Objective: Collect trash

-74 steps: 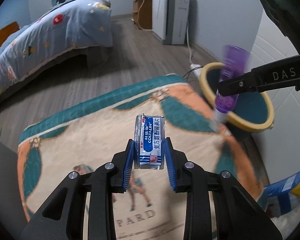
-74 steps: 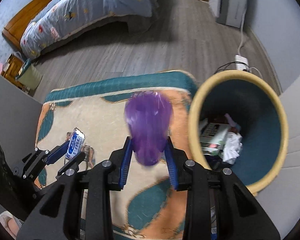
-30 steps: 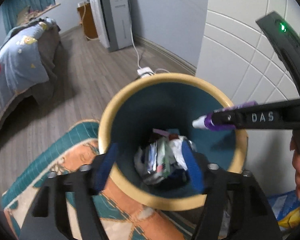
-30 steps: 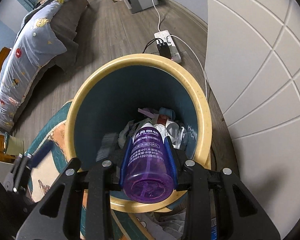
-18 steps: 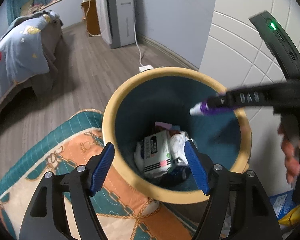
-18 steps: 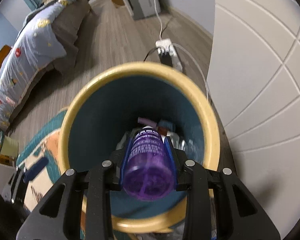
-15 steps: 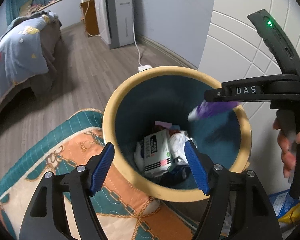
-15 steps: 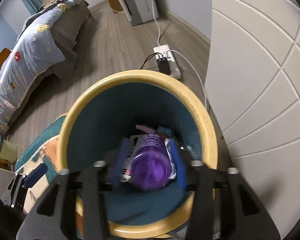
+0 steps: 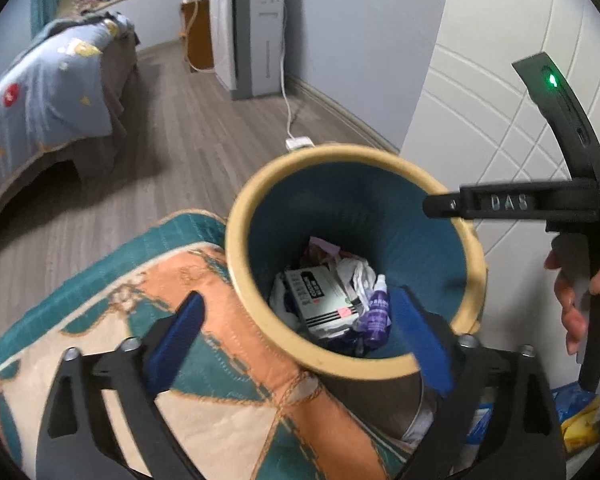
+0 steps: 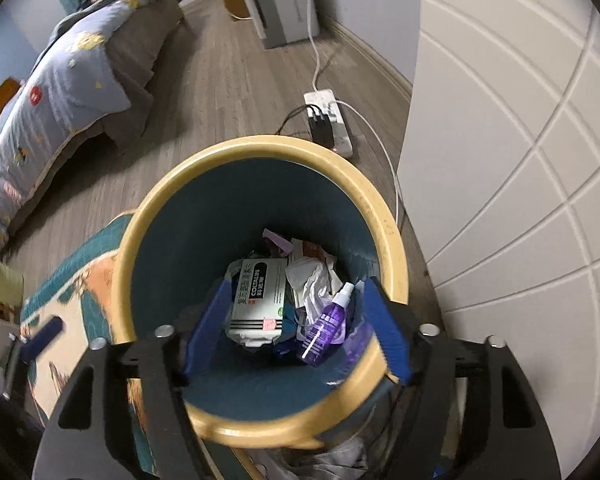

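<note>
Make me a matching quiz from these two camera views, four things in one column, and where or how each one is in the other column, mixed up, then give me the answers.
Things
1. purple spray bottle
2. power strip
3. right gripper
4. rug

Places or states
A. on the wood floor by the wall, plugs in it
B. open and empty above the bin
C. lying on the trash inside the bin
D. on the floor beside the bin

Pairs: 1-C, 2-A, 3-B, 4-D

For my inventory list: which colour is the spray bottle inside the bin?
Purple, with a white nozzle. The spray bottle shows best in the right wrist view.
</note>
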A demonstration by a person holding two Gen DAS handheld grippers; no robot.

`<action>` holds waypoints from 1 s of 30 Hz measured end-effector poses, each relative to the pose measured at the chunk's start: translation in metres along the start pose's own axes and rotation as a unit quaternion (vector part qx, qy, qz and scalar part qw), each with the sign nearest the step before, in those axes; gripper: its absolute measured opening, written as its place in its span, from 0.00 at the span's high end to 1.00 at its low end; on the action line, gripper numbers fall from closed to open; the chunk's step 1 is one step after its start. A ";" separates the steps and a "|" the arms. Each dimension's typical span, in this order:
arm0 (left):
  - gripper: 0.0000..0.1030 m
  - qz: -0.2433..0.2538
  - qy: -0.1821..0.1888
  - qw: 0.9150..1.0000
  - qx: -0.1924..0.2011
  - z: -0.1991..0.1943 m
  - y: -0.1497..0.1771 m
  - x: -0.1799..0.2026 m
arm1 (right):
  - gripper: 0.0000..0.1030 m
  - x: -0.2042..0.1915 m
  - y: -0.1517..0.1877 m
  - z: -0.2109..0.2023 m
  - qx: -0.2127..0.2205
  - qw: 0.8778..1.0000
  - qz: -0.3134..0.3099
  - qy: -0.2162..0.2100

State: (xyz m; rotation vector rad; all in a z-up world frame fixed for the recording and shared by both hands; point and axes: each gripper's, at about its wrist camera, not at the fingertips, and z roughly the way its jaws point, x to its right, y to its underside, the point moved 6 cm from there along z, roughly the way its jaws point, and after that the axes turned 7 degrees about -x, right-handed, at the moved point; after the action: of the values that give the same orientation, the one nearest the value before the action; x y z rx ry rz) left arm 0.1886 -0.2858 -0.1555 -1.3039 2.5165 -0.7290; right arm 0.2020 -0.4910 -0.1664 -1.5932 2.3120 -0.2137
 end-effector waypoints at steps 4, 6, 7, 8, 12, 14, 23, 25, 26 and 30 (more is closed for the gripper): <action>0.05 0.002 -0.010 1.000 0.002 -0.033 -0.001 0.004 | 0.06 -0.005 0.012 -0.032 0.011 1.000 -0.004 0.008; 0.05 0.003 -0.020 1.000 0.013 -0.052 -0.002 0.005 | 0.06 -0.007 0.019 -0.051 0.020 1.000 0.001 0.017; 0.05 0.003 -0.031 0.999 0.020 -0.063 -0.002 0.006 | 0.06 -0.007 0.022 -0.059 0.028 0.999 0.003 0.020; 0.05 0.003 -0.045 0.999 0.026 -0.074 -0.002 0.007 | 0.06 -0.008 0.026 -0.069 0.037 0.999 0.003 0.024; 0.05 -0.008 -0.052 0.998 0.044 -0.111 0.003 0.009 | 0.06 -0.010 0.043 -0.103 0.070 0.997 0.009 0.041; 0.05 -0.019 -0.044 0.998 0.041 -0.121 0.007 0.011 | 0.06 -0.007 0.052 -0.112 0.063 0.997 0.022 0.046; 0.05 -0.062 0.031 0.996 0.061 -0.172 0.042 0.013 | 0.06 -0.012 0.094 -0.170 0.145 0.989 -0.010 0.037; 0.05 -0.039 0.004 0.997 0.071 -0.178 0.047 0.017 | 0.06 -0.017 0.103 -0.177 0.157 0.985 -0.029 0.061; 0.05 -0.030 -0.008 0.997 0.067 -0.178 0.049 0.020 | 0.06 -0.019 0.105 -0.182 0.164 0.983 -0.031 0.070; 0.05 0.005 -0.054 0.997 0.059 -0.172 0.055 0.025 | 0.06 -0.024 0.106 -0.193 0.189 0.979 -0.039 0.067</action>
State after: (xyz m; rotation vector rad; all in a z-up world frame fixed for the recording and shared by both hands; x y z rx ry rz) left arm 0.0662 -0.2228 -0.0365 -1.2541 2.3550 -0.7709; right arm 0.0493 -0.4410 -0.0134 -1.5113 2.1383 -0.7524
